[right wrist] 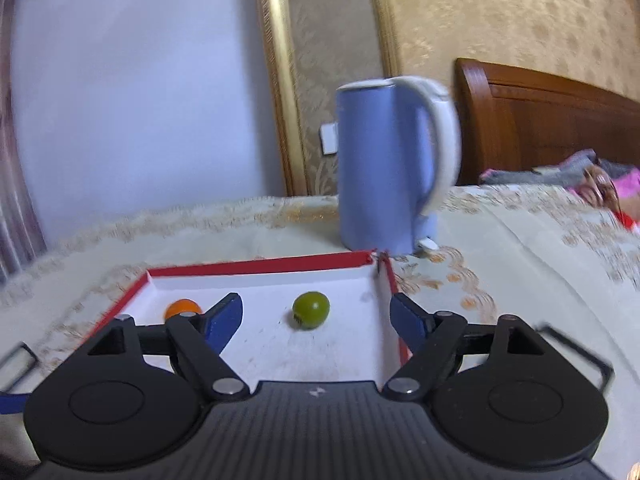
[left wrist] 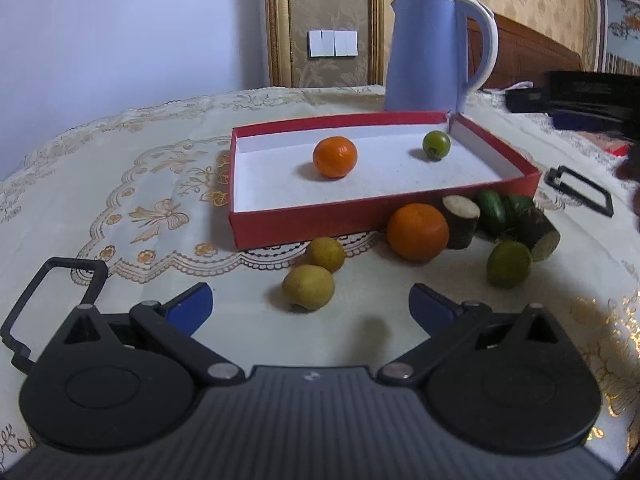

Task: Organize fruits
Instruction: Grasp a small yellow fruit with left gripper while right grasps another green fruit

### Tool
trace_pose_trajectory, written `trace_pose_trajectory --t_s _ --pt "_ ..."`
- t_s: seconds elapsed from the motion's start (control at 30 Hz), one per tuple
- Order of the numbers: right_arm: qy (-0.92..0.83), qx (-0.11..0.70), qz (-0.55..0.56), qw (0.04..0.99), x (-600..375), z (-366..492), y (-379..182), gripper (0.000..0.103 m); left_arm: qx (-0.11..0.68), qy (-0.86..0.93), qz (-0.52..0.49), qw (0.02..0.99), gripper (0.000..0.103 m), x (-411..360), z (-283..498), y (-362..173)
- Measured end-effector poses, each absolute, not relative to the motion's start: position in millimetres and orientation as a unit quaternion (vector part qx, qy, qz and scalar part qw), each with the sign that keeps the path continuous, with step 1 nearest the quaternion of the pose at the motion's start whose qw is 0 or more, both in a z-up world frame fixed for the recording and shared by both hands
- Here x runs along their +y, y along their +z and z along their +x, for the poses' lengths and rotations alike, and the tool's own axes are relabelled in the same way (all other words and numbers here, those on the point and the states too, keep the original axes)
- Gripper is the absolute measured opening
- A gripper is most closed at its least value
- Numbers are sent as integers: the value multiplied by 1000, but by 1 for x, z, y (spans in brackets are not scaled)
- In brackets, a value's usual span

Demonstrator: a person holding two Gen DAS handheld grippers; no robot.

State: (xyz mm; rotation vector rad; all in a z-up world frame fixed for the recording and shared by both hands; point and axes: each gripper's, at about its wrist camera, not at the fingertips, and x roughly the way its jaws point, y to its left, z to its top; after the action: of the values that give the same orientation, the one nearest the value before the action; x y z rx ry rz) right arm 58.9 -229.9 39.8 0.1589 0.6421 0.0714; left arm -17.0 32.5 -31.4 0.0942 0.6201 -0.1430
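One cream tablecloth [left wrist: 160, 184] with gold embroidery covers the table below patterned gold wallpaper. The red box [left wrist: 304, 228] holds one orange [left wrist: 334, 157] and one green fruit [left wrist: 436, 145]; a blue kettle [left wrist: 428, 52] stands behind. Left gripper [left wrist: 310, 306] and right gripper [right wrist: 316, 316] both gape, grasping nothing

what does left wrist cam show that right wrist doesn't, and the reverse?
Left wrist only: the fruit still outside the box, namely two yellow fruits, a loose orange, a loose green fruit, cucumbers, plus the open left gripper.

Right wrist only: the open right gripper, nothing between its pads, and a pink cloth.

Both: red box holding one orange and one green fruit, blue kettle behind it.
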Motion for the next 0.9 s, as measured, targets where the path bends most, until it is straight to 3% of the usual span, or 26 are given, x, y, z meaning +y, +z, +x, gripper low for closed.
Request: trace_pose_trajectory --t_s 0.17,0.43,0.53,0.73,0.83,0.9 --pt "23 326 130 936 -244 22 29 87 307 -63 69 947 103 33 -11 -34" --pt "26 348 112 930 -250 -2 16 87 321 -80 60 942 103 36 6 -38" --pt "24 350 110 930 -252 -6 15 87 322 -74 66 942 95 35 8 -39" --pt "36 351 101 930 -250 -11 11 87 333 -91 51 937 88 37 13 -41" --pt "44 351 108 929 -250 -13 10 87 325 -94 60 939 76 34 12 -39" --pt "49 351 113 928 -249 -14 10 87 325 -99 63 939 51 33 14 -38"
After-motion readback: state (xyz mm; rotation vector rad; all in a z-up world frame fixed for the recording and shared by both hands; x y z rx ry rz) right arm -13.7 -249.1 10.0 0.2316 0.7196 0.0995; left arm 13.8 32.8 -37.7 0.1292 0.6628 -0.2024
